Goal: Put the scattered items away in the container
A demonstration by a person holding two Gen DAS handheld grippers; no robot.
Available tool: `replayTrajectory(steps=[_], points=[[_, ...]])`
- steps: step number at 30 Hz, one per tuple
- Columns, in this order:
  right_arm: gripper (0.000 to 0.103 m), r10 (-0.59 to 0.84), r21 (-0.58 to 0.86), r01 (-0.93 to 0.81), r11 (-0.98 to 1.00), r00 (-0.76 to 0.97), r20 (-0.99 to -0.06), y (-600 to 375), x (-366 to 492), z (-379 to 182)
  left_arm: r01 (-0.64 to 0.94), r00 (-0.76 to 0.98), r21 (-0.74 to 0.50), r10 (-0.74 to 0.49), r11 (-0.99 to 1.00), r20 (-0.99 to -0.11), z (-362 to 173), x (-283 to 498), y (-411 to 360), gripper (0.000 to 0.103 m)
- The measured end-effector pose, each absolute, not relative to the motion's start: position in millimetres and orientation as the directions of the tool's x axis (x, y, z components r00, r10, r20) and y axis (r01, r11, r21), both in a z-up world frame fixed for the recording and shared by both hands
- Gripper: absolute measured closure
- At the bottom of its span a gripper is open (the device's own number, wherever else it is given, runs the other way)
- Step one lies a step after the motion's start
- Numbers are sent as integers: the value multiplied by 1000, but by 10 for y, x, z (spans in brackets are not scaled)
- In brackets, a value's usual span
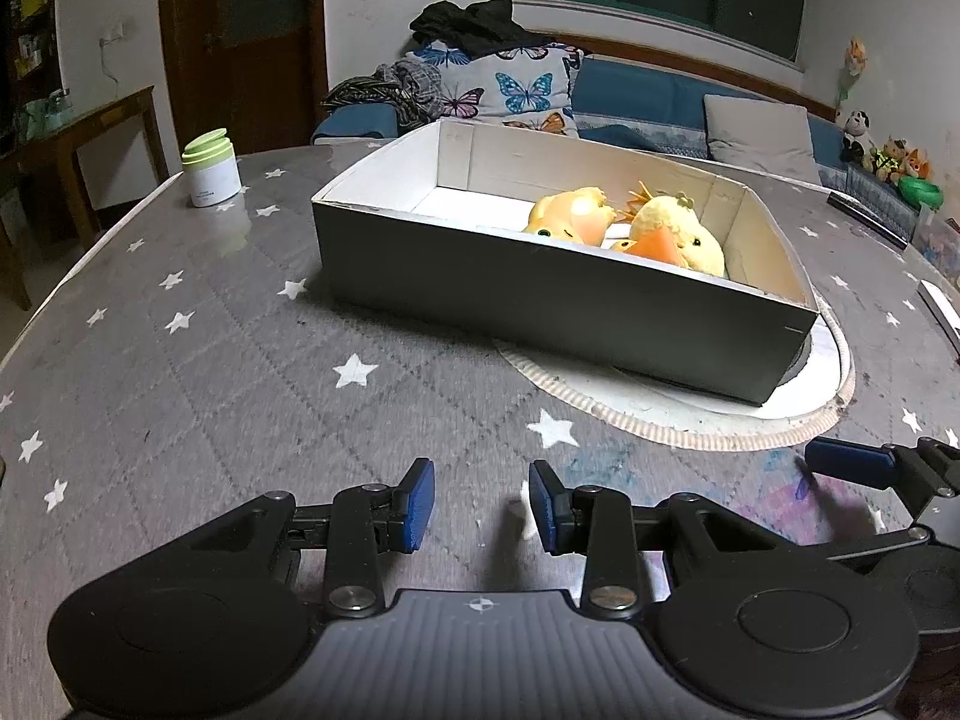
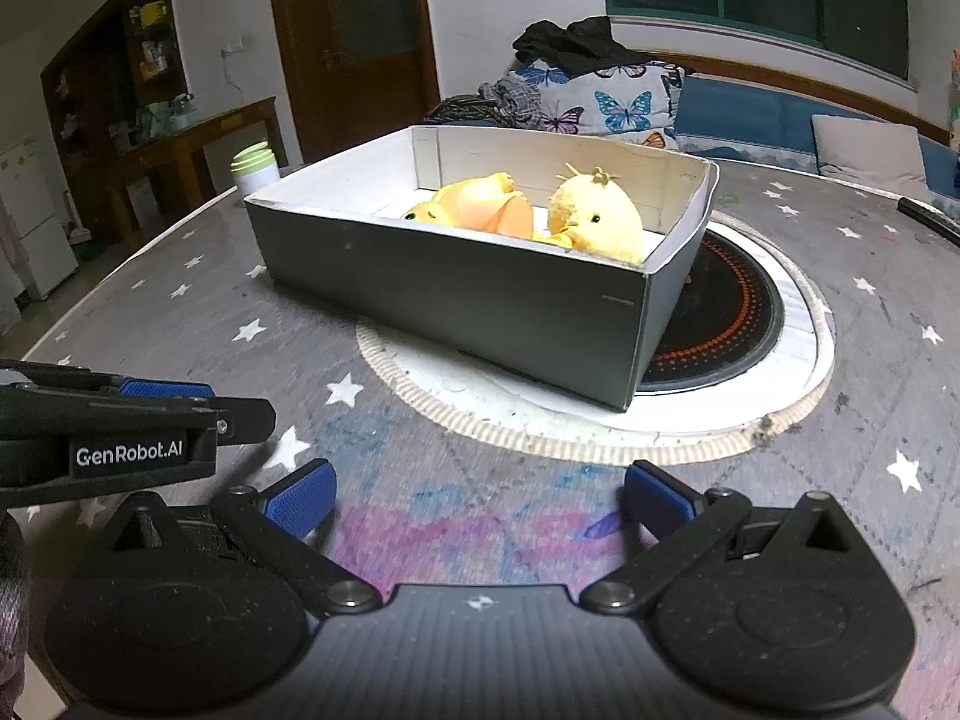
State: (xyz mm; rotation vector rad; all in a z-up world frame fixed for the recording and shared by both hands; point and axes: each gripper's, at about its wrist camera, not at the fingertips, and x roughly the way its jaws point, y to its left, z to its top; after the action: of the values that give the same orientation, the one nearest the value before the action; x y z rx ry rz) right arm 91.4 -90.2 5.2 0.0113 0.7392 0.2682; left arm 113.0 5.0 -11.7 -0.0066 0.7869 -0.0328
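Box: rectangular card, dark grey matte outside, white inside, open at the top, with straight thin walls. It sits near the middle of the table, partly over a round cooktop of black glass with rings of orange dots. A white ring with a ribbed edge surrounds the cooktop. In the left wrist view the box's long axis runs from upper left to lower right; a short end faces right.

Contents: two soft plush toys at the right half of the box. The duck is fuzzy yellow and rounded, with a small tuft on top; its face turns toward the near long wall. The second toy is orange-yellow and smoother, lying beside the duck and touching it; its heading cannot be told.

Table cover: grey quilted cloth printed with white stars, and stained blue and pink nearest the grippers.

Jar: white cylinder with a pale green lid, upright, well apart from the box at the left.

Left gripper: blue ribbed pads apart, nothing between them, above the cloth.

Right gripper: fingers spread wide, empty.
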Motion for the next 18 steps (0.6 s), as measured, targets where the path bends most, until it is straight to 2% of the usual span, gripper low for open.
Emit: replayTrajectory(steps=[18], points=[[0, 222, 113, -200, 973, 699, -680, -903, 1141, 78, 42, 704, 21, -15, 999, -710, -84, 1375, 27, 66]])
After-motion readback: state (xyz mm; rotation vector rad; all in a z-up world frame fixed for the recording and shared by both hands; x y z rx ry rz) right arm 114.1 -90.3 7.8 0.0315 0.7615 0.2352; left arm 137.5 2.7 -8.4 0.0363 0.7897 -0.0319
